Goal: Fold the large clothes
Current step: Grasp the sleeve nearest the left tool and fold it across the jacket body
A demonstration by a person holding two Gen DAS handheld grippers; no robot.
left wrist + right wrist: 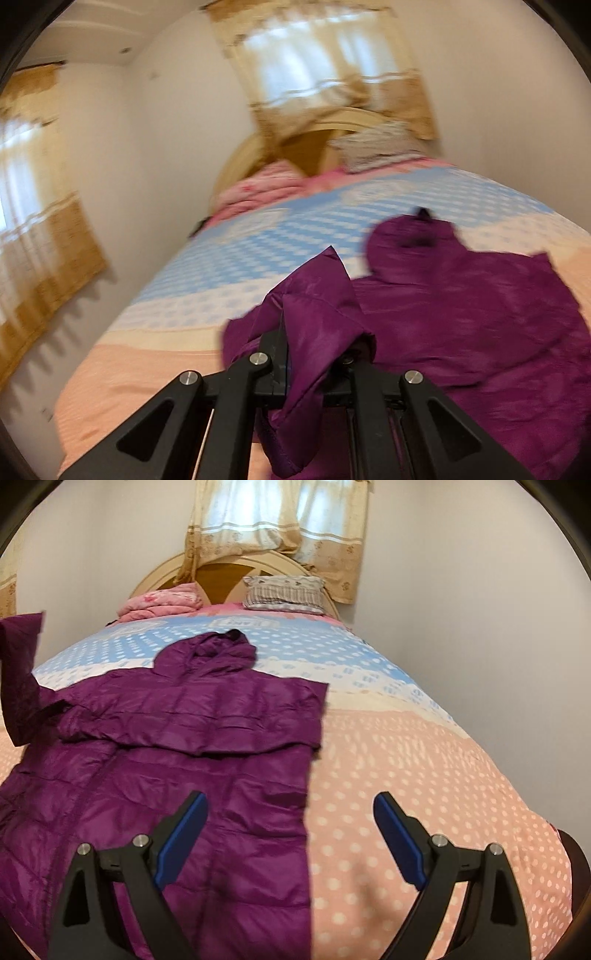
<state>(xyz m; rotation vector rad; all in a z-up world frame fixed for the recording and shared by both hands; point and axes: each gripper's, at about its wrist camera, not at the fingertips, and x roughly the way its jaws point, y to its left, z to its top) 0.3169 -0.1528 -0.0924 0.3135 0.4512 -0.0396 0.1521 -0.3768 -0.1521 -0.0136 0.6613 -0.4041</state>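
A purple hooded puffer jacket [192, 746] lies spread on the bed, hood [218, 653] toward the headboard. Its right sleeve is folded across the chest. My left gripper [314, 354] is shut on the jacket's left sleeve [314, 306] and holds it lifted above the bed; the raised sleeve shows at the left edge of the right wrist view [22, 672]. The jacket body shows in the left wrist view [480, 325]. My right gripper [291, 834] is open and empty, hovering over the jacket's right edge near the hem.
The bed has a dotted pink and blue cover [424, 775]. A folded pink quilt [162, 603] and a striped pillow [284, 592] lie by the wooden headboard [221, 572]. Curtained windows [273, 520] and white walls surround the bed.
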